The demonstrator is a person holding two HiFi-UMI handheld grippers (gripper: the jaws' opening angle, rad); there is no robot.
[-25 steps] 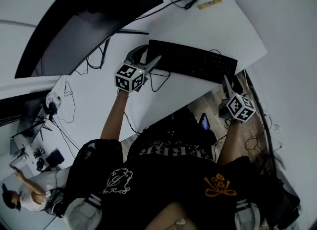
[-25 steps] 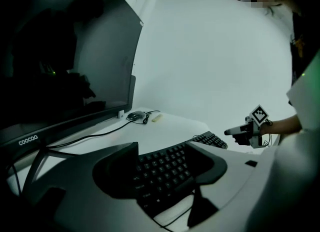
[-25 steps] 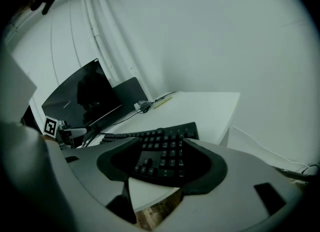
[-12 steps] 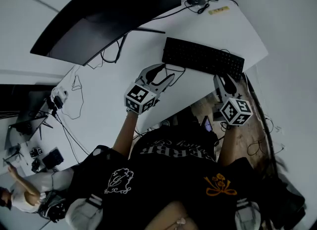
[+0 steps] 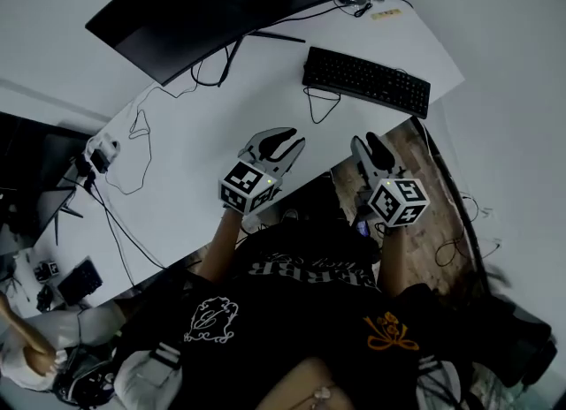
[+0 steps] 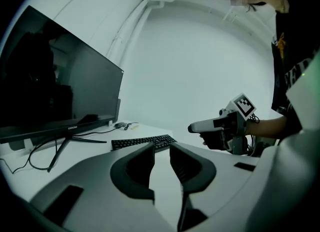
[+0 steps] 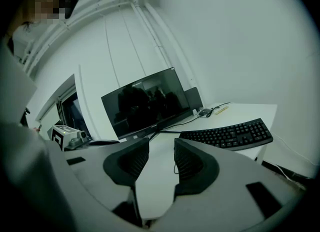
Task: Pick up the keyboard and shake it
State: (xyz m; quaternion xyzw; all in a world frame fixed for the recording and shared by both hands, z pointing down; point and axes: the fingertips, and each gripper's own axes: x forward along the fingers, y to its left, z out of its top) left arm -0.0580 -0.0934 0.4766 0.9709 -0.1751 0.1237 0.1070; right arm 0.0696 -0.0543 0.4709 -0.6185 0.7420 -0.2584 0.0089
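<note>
– Left grey two-jaw gripper with its marker cube: jaws have just been closing and now stand at a narrow gap, with nothing between the pads. Right grey two-jaw gripper: also just been closing, gap a little wider, empty too. I hold nothing.

– Where's the target from your end?

– Flat black rectangular keyboard lies on the white desk, upper right of the head view. It is up-frame of both grippers and well apart from them. Not lifted.

– Its axis?

– Long axis runs from upper left down to lower right, near the desk's right-hand edge. Both grippers point up-frame, roughly across that axis. I judge each would meet a long side, not an end.

– Which hand is closer?

– Right, I reckon. Its tips sit below the keyboard's middle, by the desk's near edge. Left sits lower left of the keyboard's left end. In the right gripper view the keyboard is off to the right of the jaws. In the left gripper view it shows just above the jaws, nearly dead ahead.

– Anything in the way?

– Thin black cable loops on the desk between left gripper and keyboard. Wide black curved monitor stands beyond, upper left, off the line of approach.

– Next call?

– My guess: both jaws must reopen before the keyboard's edges can be taken.
</note>
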